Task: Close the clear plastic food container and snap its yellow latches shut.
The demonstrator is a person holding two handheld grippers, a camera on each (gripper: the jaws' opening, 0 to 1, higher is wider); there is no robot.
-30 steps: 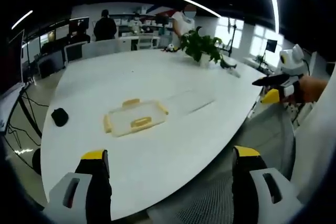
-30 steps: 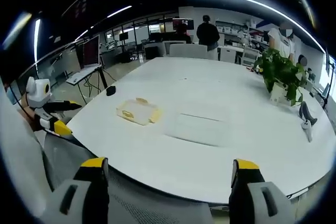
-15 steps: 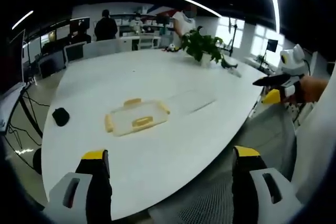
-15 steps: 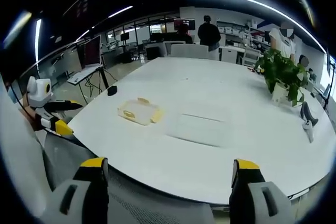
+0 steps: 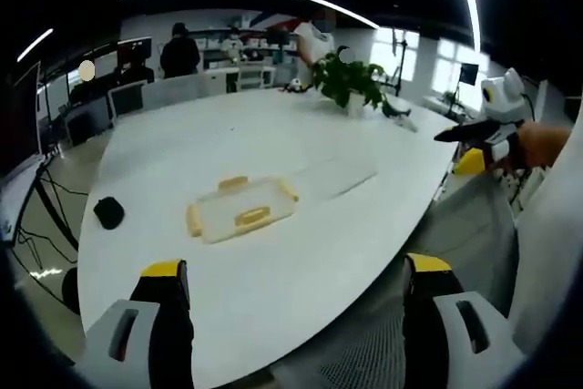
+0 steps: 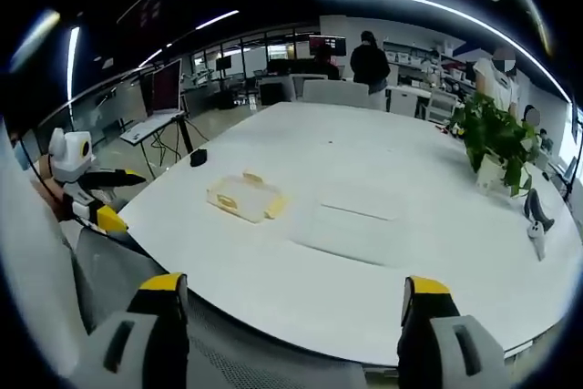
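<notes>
Left gripper [image 5: 291, 316]: two chunky black jaws, each capped with a bright yellow tip, each seated in a pale grey housing with a dark slot cut into its face. Right gripper [image 6: 291, 316]: same build, black jaws, yellow caps, grey shells with the same dark slots. In the left gripper view, the right gripper [image 5: 474, 138] shows at the far side of the white table [image 5: 273, 143], with a slim black jaw, a yellow tip below it and a rounded white body on top. In the right gripper view, the left gripper [image 6: 96, 193] shows off the table's near-left edge: white rounded body, black jaw, yellow tip. Pale, light-coloured sleeve [image 5: 551, 252] fabric beside it.
</notes>
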